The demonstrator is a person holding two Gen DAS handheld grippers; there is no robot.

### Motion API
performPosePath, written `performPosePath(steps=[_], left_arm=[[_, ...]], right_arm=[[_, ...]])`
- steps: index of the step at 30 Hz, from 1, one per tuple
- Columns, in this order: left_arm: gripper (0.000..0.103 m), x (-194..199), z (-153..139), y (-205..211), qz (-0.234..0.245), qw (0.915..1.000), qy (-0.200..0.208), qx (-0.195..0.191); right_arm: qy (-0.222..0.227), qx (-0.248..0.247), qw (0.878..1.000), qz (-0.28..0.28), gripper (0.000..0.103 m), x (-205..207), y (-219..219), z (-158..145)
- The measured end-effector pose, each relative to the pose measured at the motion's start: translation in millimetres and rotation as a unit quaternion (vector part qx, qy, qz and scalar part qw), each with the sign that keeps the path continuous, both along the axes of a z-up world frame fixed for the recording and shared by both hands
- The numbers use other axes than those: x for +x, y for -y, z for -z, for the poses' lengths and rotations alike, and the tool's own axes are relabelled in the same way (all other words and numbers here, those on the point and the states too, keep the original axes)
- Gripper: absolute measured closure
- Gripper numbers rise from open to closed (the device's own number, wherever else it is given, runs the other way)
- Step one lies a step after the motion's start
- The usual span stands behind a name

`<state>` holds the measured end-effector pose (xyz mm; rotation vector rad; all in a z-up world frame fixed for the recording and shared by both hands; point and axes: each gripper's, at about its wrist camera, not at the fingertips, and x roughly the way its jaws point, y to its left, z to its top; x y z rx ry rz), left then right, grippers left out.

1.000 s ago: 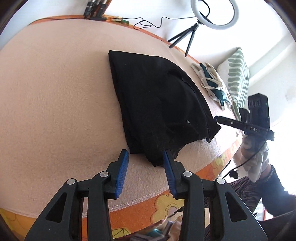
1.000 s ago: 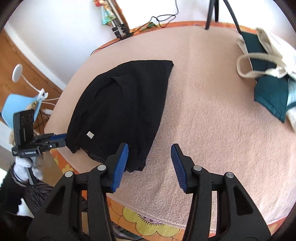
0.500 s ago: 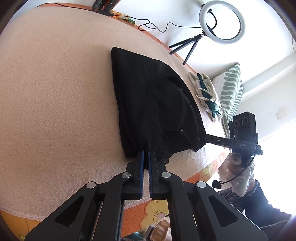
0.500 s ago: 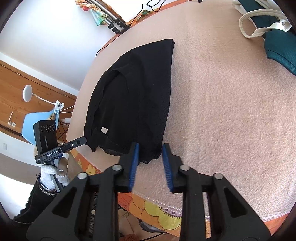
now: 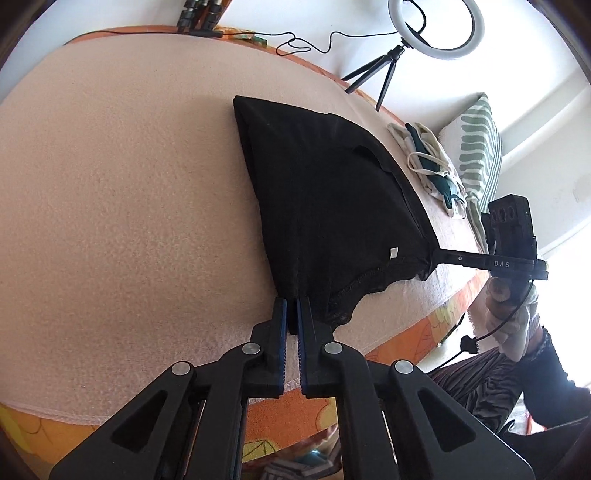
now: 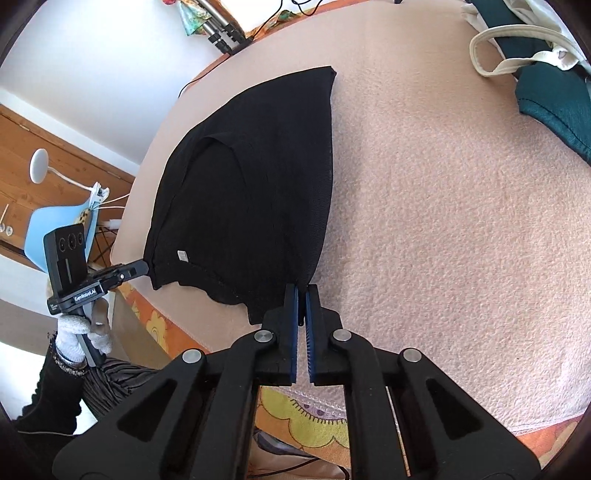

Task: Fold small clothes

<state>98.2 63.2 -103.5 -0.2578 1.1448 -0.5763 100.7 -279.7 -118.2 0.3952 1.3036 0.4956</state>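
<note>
A black garment (image 5: 332, 203) lies folded on the pink blanket (image 5: 129, 184), its hem toward me. My left gripper (image 5: 291, 301) is shut on the hem's near left corner, with black fabric pinched between the blue pads. In the right wrist view the garment (image 6: 251, 184) runs away from my right gripper (image 6: 301, 288), whose jaws are closing tight on the hem's near right corner, pads pressing the cloth. Each view shows the other tool at the opposite corner: the right gripper (image 5: 432, 254) and the left gripper (image 6: 146, 266). The hem is stretched between them.
A cream tote bag with teal cloth (image 6: 546, 85) lies on the blanket's right, beside a striped cushion (image 5: 476, 147). A ring light on a tripod (image 5: 436, 29) stands behind. The orange floral bed edge (image 5: 406, 332) is close. A gloved hand (image 6: 79, 332) holds the left tool.
Both grippers stood open just short of the hem; both have shut on its two near corners. The hem now runs taut between them.
</note>
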Motion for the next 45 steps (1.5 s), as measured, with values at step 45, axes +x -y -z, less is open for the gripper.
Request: performPosePath(steps=[45], left_arm=[[0.095, 161, 21, 8, -0.137, 0.9850, 0.002, -0.105]], right_arm=[[0.050, 0.097, 0.987, 0.122, 0.061, 168, 8, 23]])
